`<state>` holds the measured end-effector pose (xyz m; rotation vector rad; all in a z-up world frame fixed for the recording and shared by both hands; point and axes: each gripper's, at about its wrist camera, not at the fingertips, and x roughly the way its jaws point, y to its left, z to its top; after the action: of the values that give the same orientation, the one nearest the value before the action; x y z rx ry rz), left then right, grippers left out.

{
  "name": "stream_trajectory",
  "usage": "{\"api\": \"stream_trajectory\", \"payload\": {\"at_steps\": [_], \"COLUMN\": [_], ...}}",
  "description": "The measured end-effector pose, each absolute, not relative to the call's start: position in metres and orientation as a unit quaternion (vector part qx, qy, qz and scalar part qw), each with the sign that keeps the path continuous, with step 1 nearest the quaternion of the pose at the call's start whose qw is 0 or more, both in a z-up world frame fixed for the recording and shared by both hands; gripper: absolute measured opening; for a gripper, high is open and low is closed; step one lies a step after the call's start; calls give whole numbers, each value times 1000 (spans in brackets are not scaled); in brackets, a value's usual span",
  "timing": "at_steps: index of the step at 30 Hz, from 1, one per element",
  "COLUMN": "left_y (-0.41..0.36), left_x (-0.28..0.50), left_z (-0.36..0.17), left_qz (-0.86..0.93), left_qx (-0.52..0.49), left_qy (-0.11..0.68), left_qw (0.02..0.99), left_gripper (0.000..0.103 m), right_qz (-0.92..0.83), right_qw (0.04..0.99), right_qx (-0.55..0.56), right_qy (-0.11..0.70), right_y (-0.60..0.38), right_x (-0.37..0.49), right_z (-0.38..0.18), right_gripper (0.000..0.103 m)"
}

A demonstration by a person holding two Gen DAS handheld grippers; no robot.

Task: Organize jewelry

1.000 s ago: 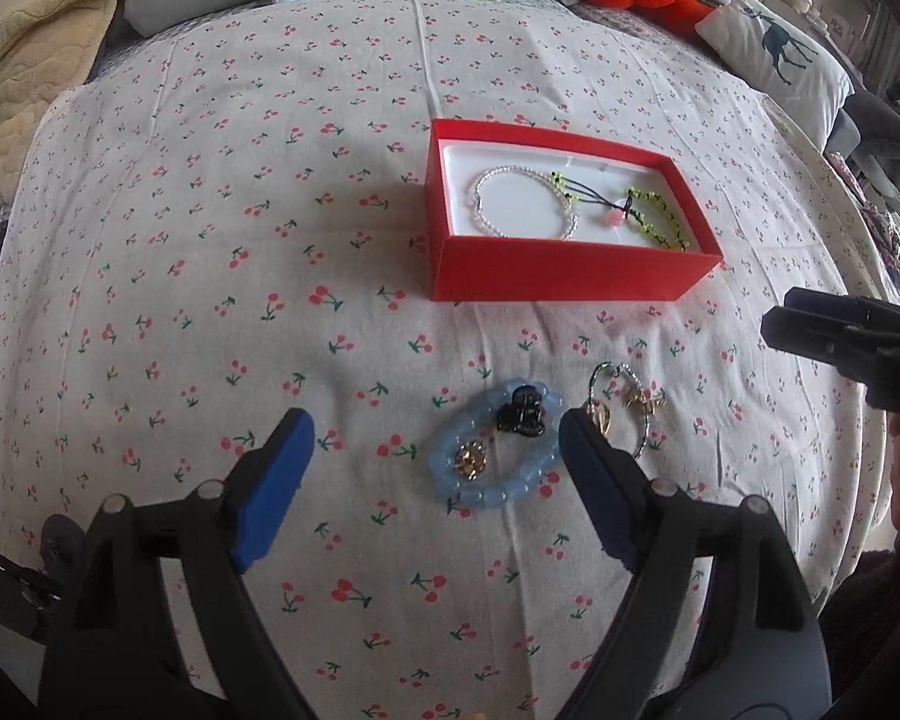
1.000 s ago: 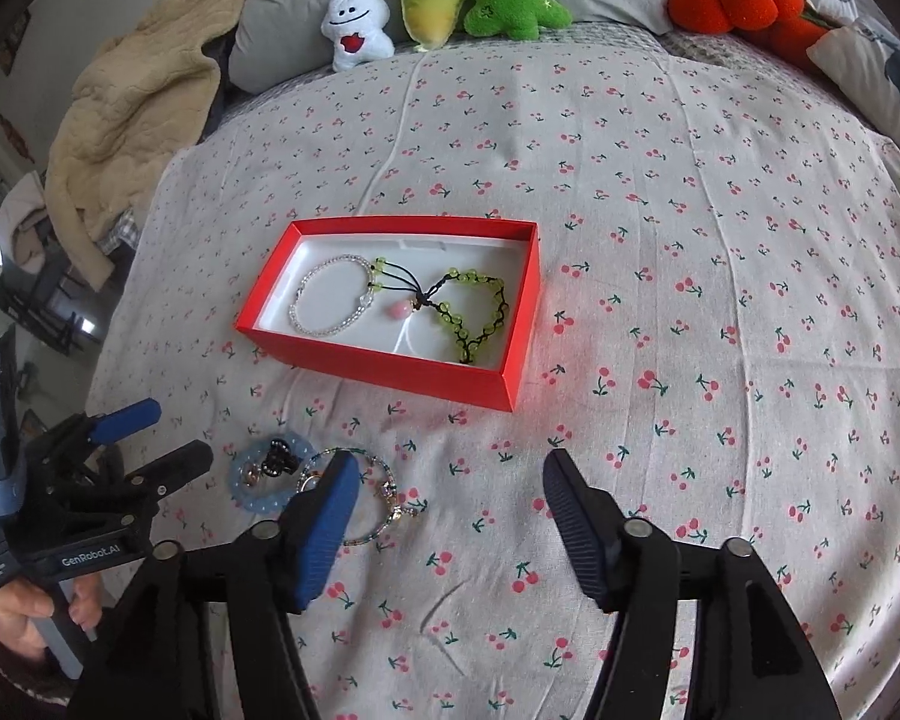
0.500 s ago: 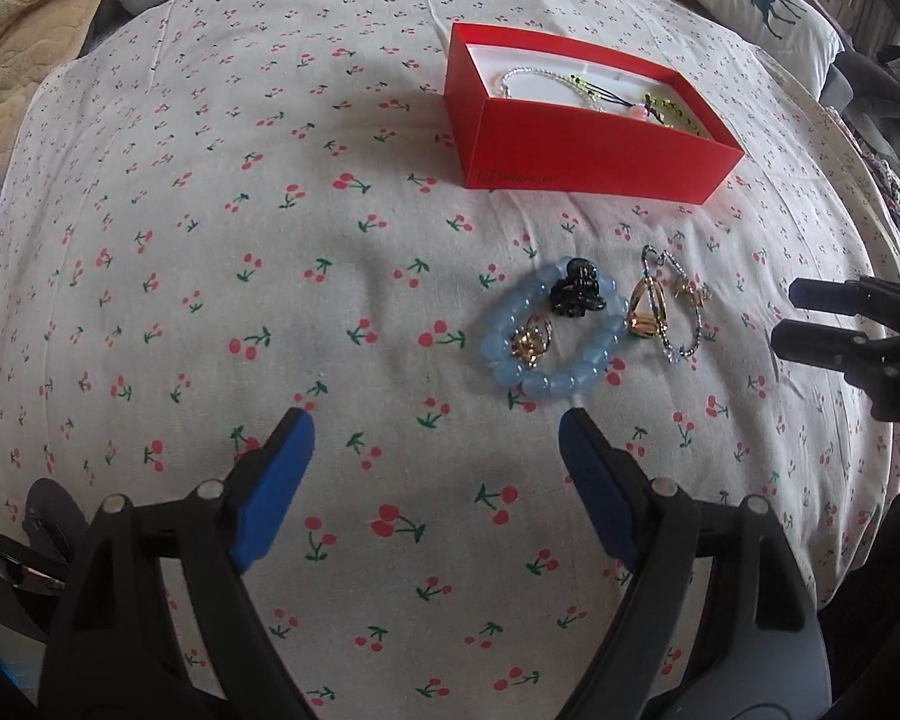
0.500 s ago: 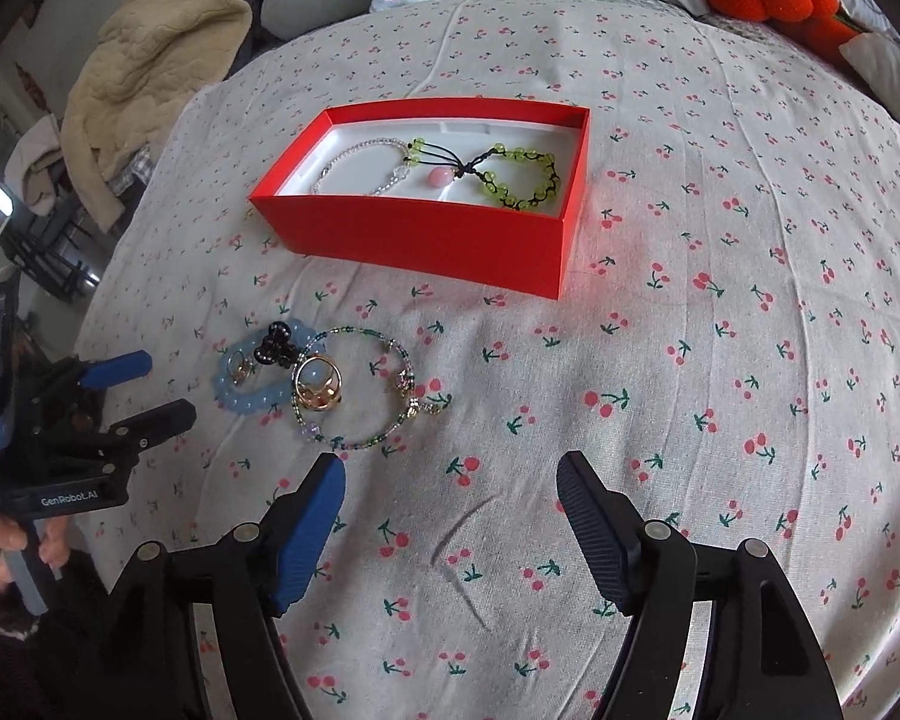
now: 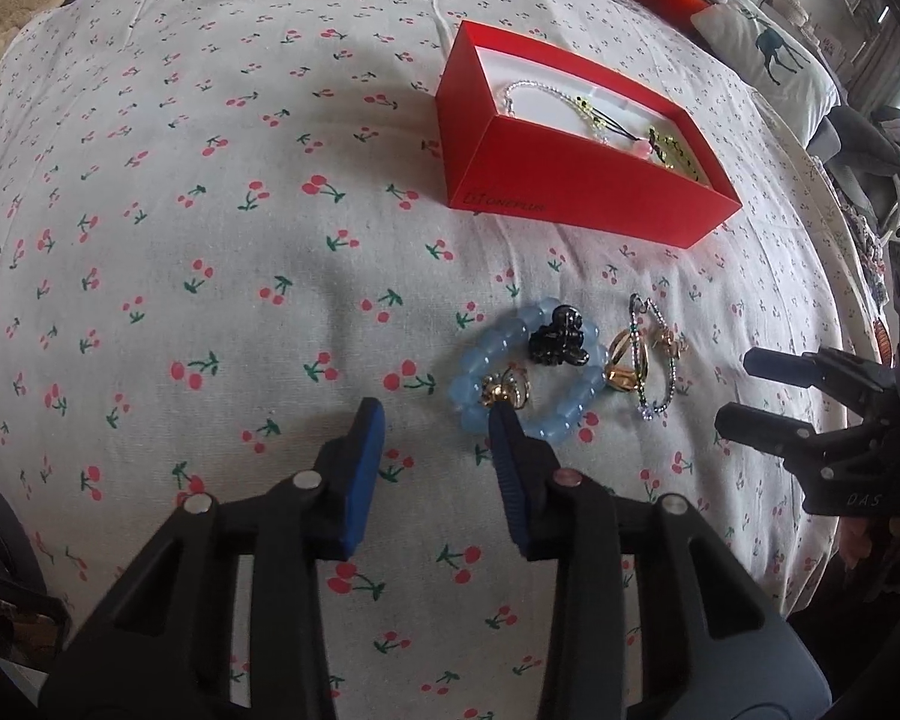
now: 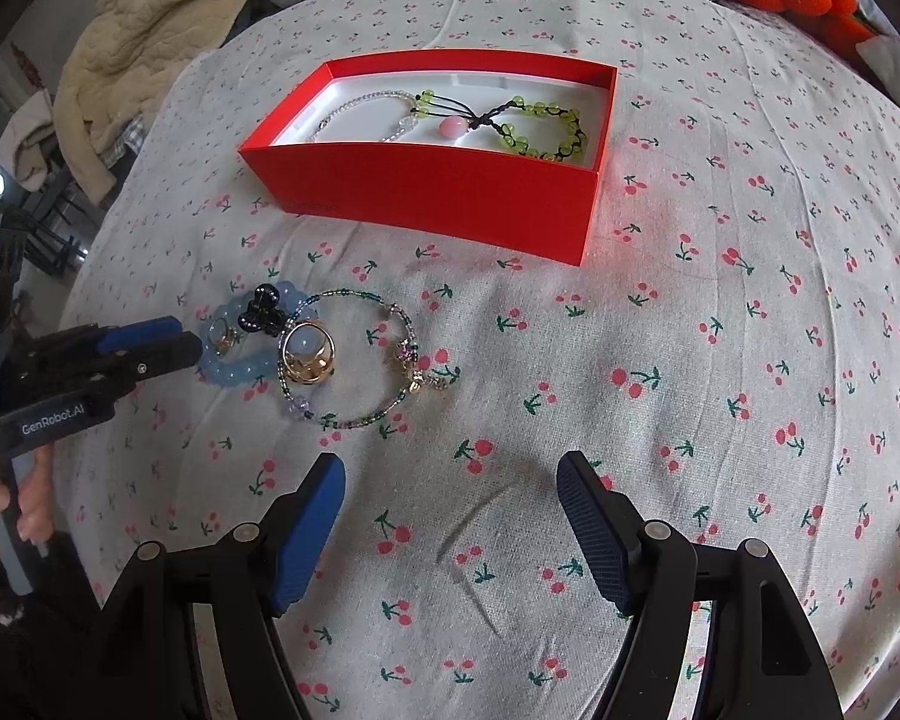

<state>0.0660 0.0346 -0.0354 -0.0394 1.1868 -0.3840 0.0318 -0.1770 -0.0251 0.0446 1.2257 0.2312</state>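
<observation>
Cherry-print bedding (image 6: 720, 312) covers the bed, with plush toys and a tan blanket (image 6: 150, 42) along its far edge. On the bedding stands an open red box (image 6: 450, 204) with a white lining; inside it lie a clear bead bracelet (image 6: 360, 114) and a green bead bracelet (image 6: 546, 126) with a black cord and a pink bead. In front of the box, loose on the fabric, a blue bead bracelet (image 5: 534, 378) rings a small gold ring (image 5: 507, 390), and a black hair claw (image 5: 557, 339) sits on its far edge. Just beside it lies a thin beaded bracelet (image 6: 360, 360) with charms, and a larger gold ring (image 6: 309, 354) rests on that bracelet's near-left part. The left gripper (image 5: 435, 420) is low over the bedding with its fingers apart; its right finger tip reaches the blue bracelet's near edge by the small ring. The right gripper (image 6: 450, 480) hovers nearer the viewer, fingers spread wide and holding nothing.
</observation>
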Motion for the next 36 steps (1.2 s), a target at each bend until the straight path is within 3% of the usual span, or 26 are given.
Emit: {"api": "stream_trajectory", "payload": {"at_steps": [8,10,30,33,36], "left_y": [19,17,53,61,72], "left_x": [73,72,60,59,63], "left_z": [-40,-39,-8,-7,-10], "left_qz": [-176,-176,-161,-147,-130], "left_qx": [0,3,-15,-9,-21], "left_qy": [561,561,536,533,541], "left_qw": [809,809,829,833,831], "left_gripper": [26,13,13,13,13], "right_qz": [106,105,111,115,120], "right_qw": [811,811,814,822,825], "right_qx": [22,22,26,26,34], "right_qy": [575,575,570,556,552], "right_y": [-174,-174,-160,-161,-163], "right_x": [36,36,48,58,70], "right_z": [-24,-24,-22,-17,-14], "right_gripper": [74,74,74,66,51]}}
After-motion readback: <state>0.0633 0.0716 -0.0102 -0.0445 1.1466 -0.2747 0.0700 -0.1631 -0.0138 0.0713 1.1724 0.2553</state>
